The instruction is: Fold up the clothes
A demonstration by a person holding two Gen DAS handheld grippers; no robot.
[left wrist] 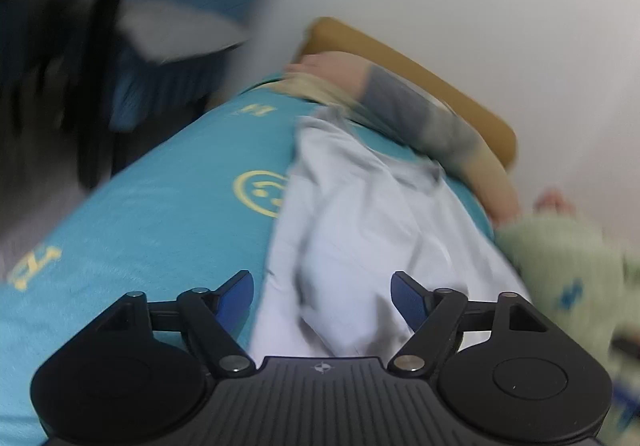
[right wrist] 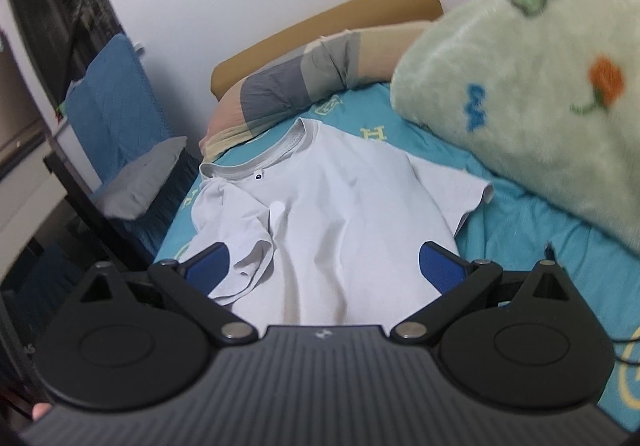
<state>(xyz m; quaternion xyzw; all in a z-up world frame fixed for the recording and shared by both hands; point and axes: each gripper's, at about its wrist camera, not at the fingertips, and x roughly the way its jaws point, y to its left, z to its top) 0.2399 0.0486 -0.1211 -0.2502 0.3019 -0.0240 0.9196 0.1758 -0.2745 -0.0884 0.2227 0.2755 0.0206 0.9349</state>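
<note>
We have a pale grey T-shirt [right wrist: 340, 213] lying on the teal bedsheet [right wrist: 520, 238], filling the centre of the right wrist view. Its long axis runs from the collar [right wrist: 260, 157] in the upper middle of the frame down to the hem, which disappears under the right gripper [right wrist: 324, 270]. One sleeve is folded in at the left of the frame; the other sleeve [right wrist: 468, 193] is spread out to the right.

Our right gripper has its jaws spread wide, straddling the lower body of the shirt and pinching nothing. We judge it the nearer one to the spread sleeve.

In the left wrist view the same shirt [left wrist: 360, 213] runs up the middle, badly blurred, and the left gripper [left wrist: 322, 294] is also spread with nothing between its blue pads.

The hem is cut off in both views. A fleecy green blanket [right wrist: 520, 85] fills the upper right, and a striped pillow [right wrist: 296, 85] lies beyond the collar.
</note>
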